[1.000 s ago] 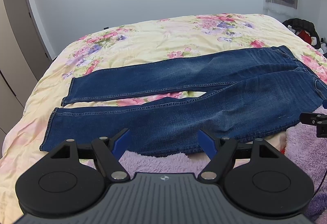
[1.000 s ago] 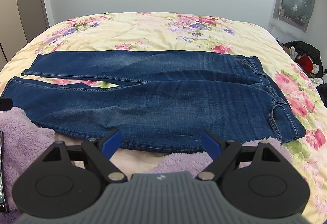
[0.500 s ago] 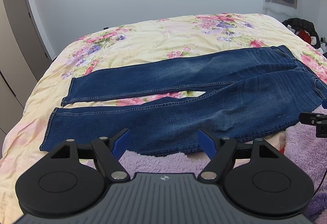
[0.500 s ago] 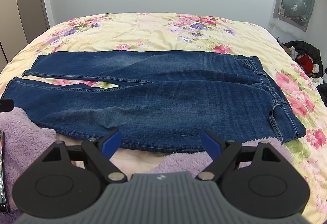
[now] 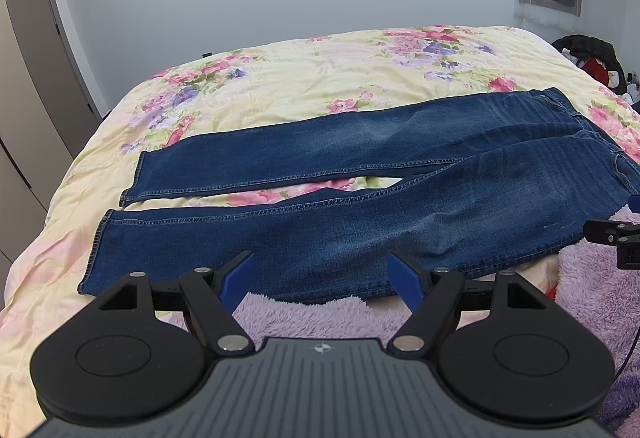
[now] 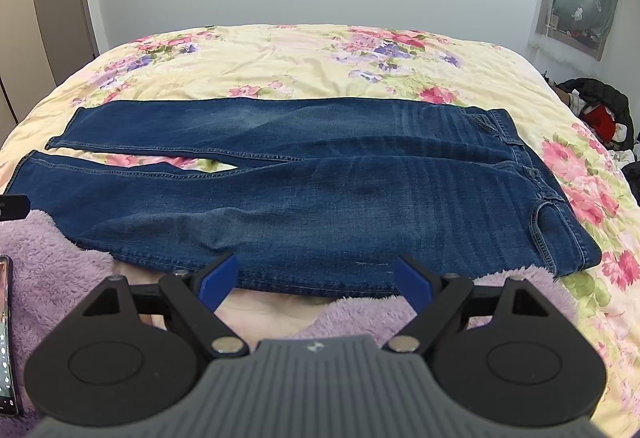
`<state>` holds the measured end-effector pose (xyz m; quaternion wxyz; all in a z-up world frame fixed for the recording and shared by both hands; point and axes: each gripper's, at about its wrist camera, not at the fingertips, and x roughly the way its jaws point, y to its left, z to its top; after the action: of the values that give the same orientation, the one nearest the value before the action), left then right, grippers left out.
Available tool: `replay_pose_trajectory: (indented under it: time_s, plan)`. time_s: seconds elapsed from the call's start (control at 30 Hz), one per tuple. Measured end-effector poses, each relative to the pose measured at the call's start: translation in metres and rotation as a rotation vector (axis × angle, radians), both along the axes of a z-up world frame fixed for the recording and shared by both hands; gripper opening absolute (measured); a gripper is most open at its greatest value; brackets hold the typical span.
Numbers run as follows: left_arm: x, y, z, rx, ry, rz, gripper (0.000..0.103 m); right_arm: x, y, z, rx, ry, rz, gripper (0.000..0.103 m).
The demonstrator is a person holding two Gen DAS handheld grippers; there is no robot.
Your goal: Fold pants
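Dark blue jeans point(image 5: 360, 206) lie flat across the flowered bedspread, legs pointing left and slightly apart, waistband at the right point(image 6: 532, 174). My left gripper point(image 5: 324, 278) hovers open just before the near leg's lower edge, nothing between its blue pads. Over in the right wrist view, my right gripper point(image 6: 316, 278) is open too, held before the thigh part of the jeans point(image 6: 320, 206). The tip of the right gripper point(image 5: 612, 238) shows at the right edge of the left wrist view.
A fuzzy purple blanket point(image 5: 320, 314) lies along the bed's near edge under both grippers. A phone point(image 6: 6, 334) rests on it at the left. Dark clothes point(image 6: 600, 110) are piled beyond the bed's right side. A door point(image 5: 44, 50) stands at the left.
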<state>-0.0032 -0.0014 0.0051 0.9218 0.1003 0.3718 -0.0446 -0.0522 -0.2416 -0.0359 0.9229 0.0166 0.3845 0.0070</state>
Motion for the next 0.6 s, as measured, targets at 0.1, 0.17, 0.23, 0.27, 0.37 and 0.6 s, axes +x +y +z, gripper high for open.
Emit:
replay_pose_trajectory:
  time_s: [0.1,0.17,0.23,0.27,0.37,0.6]
  plan:
    - [0.0001,0.0000,0.0000,0.001,-0.001,0.000,0.088,0.0002,-0.0001,0.0001,0.001,0.000,0.000,0.082]
    - [0.0000,-0.0003,-0.0001,-0.001,0.000,0.000,0.088,0.0002,0.0001,0.0002,0.001,0.000,-0.001,0.082]
    - [0.0001,-0.0005,0.0000,0.000,0.000,-0.001,0.088,0.0006,-0.0008,0.0004,0.001,0.000,0.000,0.082]
    - [0.0001,-0.0005,0.0000,0.001,0.000,0.000,0.088,0.0006,-0.0014,0.0002,0.002,0.000,0.001,0.082]
    - [0.0001,0.0002,0.0001,0.000,0.000,-0.001,0.088,-0.0006,-0.0011,-0.0004,0.003,-0.003,0.002,0.082]
    - [-0.0007,-0.0003,-0.0001,0.000,0.001,0.000,0.088,-0.0012,-0.0015,0.0002,0.005,-0.002,0.003,0.082]
